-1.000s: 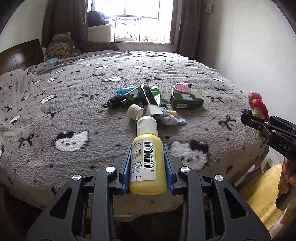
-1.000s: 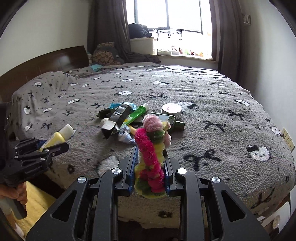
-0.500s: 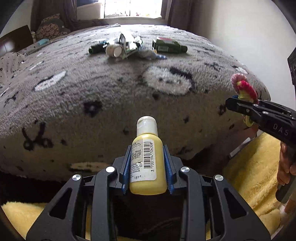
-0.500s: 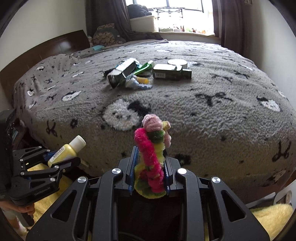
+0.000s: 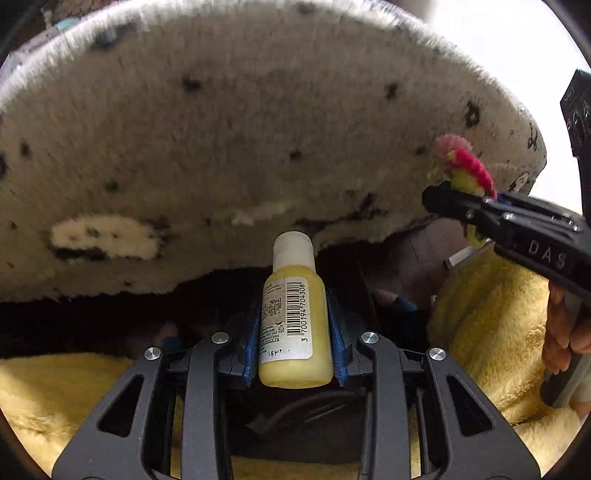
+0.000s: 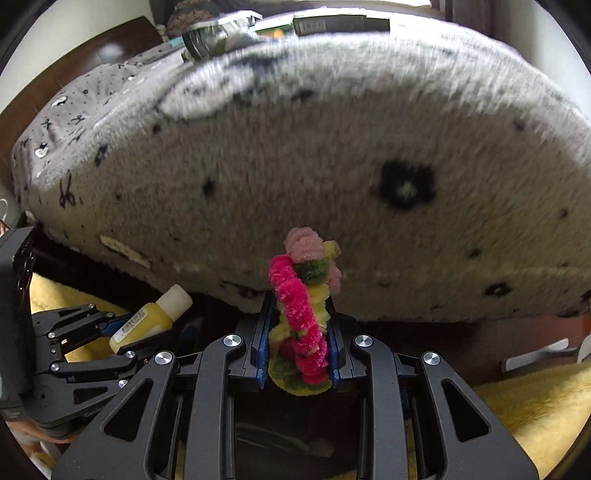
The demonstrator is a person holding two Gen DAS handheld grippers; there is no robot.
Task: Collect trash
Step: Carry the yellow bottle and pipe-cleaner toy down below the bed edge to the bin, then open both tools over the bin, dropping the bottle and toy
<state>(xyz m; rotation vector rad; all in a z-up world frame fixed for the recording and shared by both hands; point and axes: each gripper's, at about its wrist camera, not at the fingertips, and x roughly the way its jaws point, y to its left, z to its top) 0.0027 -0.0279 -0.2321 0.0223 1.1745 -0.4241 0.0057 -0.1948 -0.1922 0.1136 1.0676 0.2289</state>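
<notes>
Both my grippers have dropped from above the bed to below its top edge since a second ago; the views have tipped down, so the blanket's hanging side now fills them where the bed top did before.

Left gripper [image 5: 295, 334] clamped on the yellow bottle [image 5: 293, 325], white cap pointing away from me, blue pads on both sides of the label. Same grip as before.

Right gripper [image 6: 298, 341] clamped on the pipe-cleaner bundle [image 6: 303, 306], pink, green and yellow, sticking out past the tips. Grip unchanged too.

Edges: the grey blanket [image 6: 332, 177] overhangs the bed side, its ragged lower hem just above and beyond both sets of fingertips. Below the hem is a dark gap. Yellow fluffy fabric [image 5: 491, 332] sits under and beside both grippers, left and right of that gap.

Grippers are side by side, apart, not touching; a hand [image 5: 565, 332] shows on the right one's handle.

Remaining trash pile [image 6: 280, 27] lies on the bed top, far edge of the right view, blurred.
</notes>
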